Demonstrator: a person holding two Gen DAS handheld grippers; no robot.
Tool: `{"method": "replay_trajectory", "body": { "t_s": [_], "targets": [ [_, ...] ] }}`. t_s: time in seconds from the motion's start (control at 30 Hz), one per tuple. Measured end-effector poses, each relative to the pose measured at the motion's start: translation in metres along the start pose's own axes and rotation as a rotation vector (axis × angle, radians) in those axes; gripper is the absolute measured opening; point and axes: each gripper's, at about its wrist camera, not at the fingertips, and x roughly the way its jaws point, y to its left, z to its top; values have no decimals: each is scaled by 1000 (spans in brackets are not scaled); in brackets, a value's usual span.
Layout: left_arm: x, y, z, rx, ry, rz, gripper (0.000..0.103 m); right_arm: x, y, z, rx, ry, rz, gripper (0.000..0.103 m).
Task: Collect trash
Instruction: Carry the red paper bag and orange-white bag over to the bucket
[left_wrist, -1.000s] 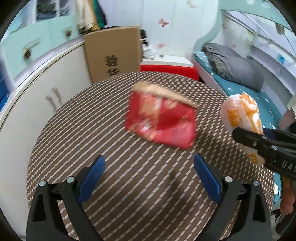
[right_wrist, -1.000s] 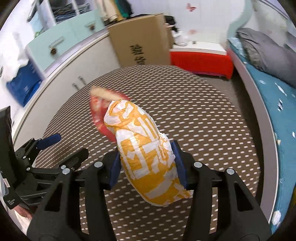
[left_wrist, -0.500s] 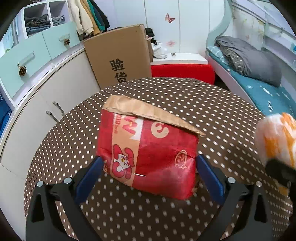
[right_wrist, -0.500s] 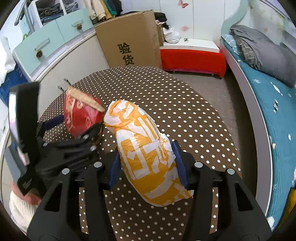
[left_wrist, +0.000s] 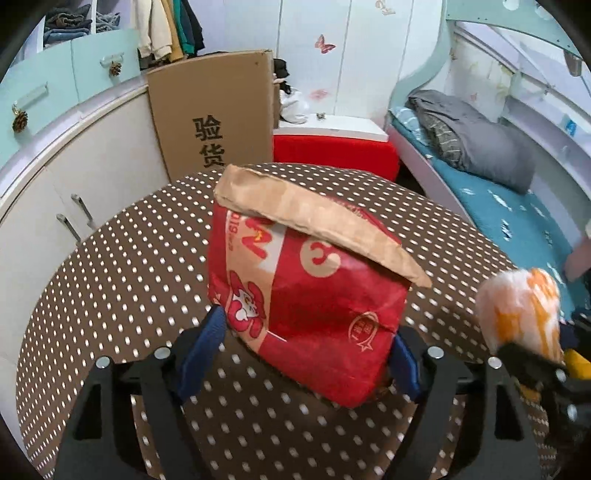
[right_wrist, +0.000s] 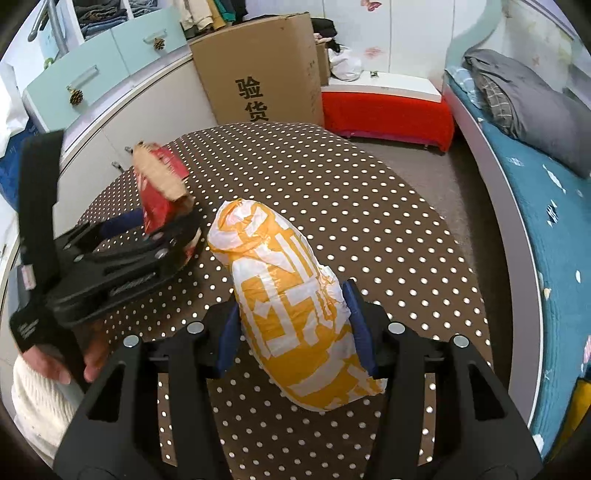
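Polka-dotted and round, the worktop (left_wrist: 122, 266) is carrying an upright red paper bag (left_wrist: 306, 306) that the left gripper (left_wrist: 303, 354) is straddling, jaws closing onto its lower sides, while the right gripper (right_wrist: 295, 343) is clamping the orange-and-white wrapped bundle (right_wrist: 291, 306).

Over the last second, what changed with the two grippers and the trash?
The left gripper moved in on the red paper bag, which now sits between its fingers; the jaws have just been closing and the pads meet the bag's sides. Unchanged: the right gripper stays clamped on the orange-and-white bag, and the red bag still stands on the dotted table.
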Motion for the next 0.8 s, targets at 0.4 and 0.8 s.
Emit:
{"method": "replay_trajectory", "body": {
  "t_s": [0.4, 0.8],
  "targets": [
    [-69, -46, -48, 90, -43, -68, 79, -54, -9, -33, 19, -38, -40, 51],
    [-119, -103, -90, 125, -50, -150, 79, -112, -45, -90, 108, -75, -97, 52]
  ]
}}
